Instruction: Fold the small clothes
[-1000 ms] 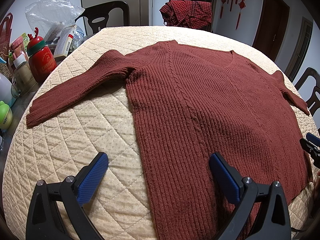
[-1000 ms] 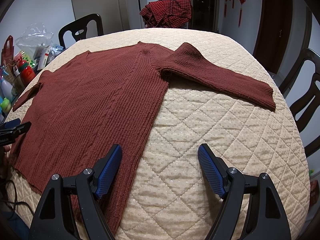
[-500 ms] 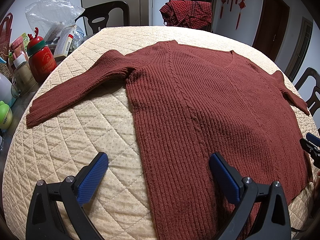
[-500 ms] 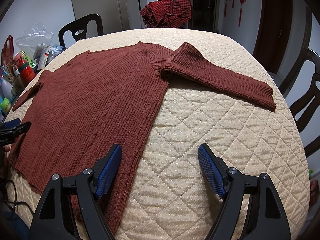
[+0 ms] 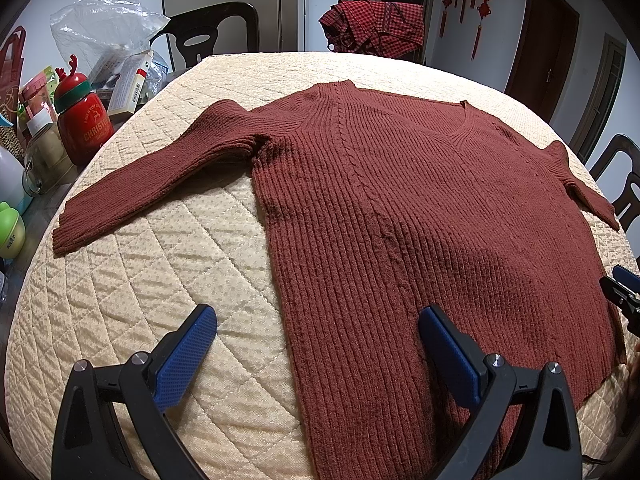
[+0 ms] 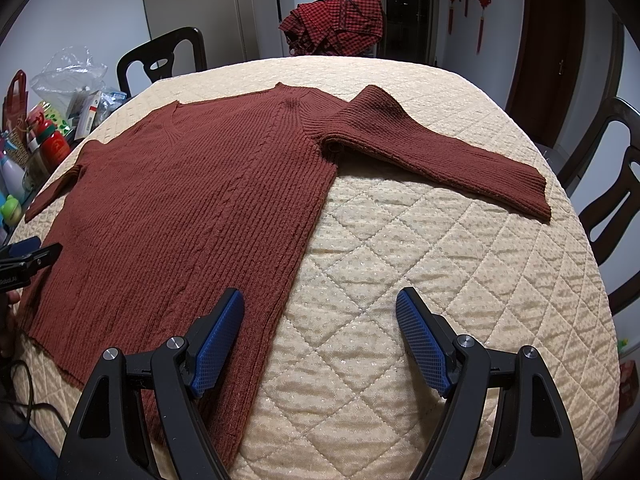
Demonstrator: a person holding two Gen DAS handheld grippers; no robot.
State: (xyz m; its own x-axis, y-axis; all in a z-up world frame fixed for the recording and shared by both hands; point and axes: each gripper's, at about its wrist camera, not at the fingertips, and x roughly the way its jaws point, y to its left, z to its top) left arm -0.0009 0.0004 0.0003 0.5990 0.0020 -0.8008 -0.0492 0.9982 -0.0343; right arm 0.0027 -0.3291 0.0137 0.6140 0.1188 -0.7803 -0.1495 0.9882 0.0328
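A rust-red ribbed V-neck sweater (image 5: 400,208) lies flat on the quilted cream table cover (image 5: 152,288), both sleeves spread out. My left gripper (image 5: 316,344) is open and empty, above the sweater's left hem edge. My right gripper (image 6: 320,328) is open and empty, above the sweater's (image 6: 192,208) right hem edge. The right sleeve (image 6: 440,152) stretches to the right. The left sleeve (image 5: 160,176) stretches to the left. Each gripper's tip shows at the edge of the other's view.
A red checked garment (image 5: 376,28) hangs on a chair at the far side. Bottles, a red reindeer flask (image 5: 82,120), boxes and a plastic bag crowd the left table edge. Dark chairs (image 6: 616,184) stand around the table.
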